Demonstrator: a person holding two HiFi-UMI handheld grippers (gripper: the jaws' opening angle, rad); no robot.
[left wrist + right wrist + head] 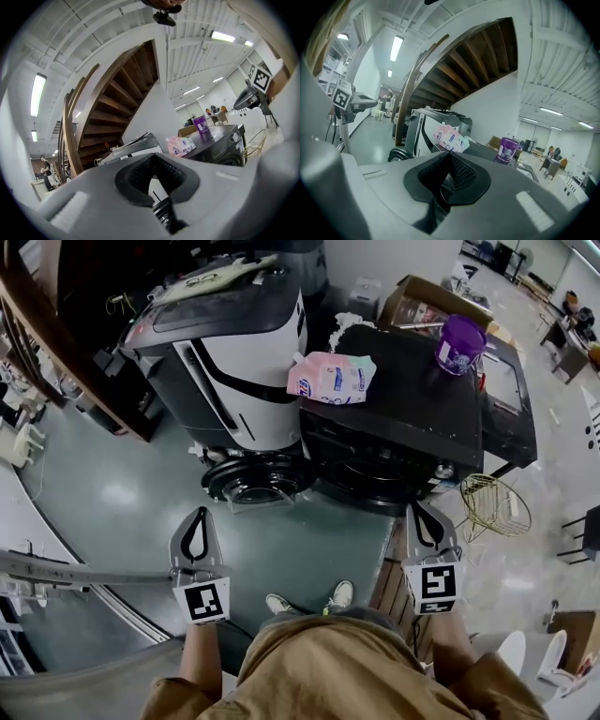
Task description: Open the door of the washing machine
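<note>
The black front-loading washing machine (pixel 394 418) stands ahead of me, also in the left gripper view (pixel 224 138). Its round door (pixel 258 482) hangs swung out to the left of its front, and its rim shows low in the right gripper view (pixel 397 153). My left gripper (pixel 195 519) is held in the air short of the door, jaws together and empty. My right gripper (pixel 419 512) hovers close to the machine's front right corner, also shut with nothing in it. Neither touches the machine.
A pink detergent pouch (pixel 330 378) and a purple tub (pixel 459 343) rest on the machine's top. A white and black appliance (pixel 225 352) stands just left of it. A gold wire basket (pixel 494 504) sits on the floor at right. A wooden staircase (pixel 117 108) rises at left.
</note>
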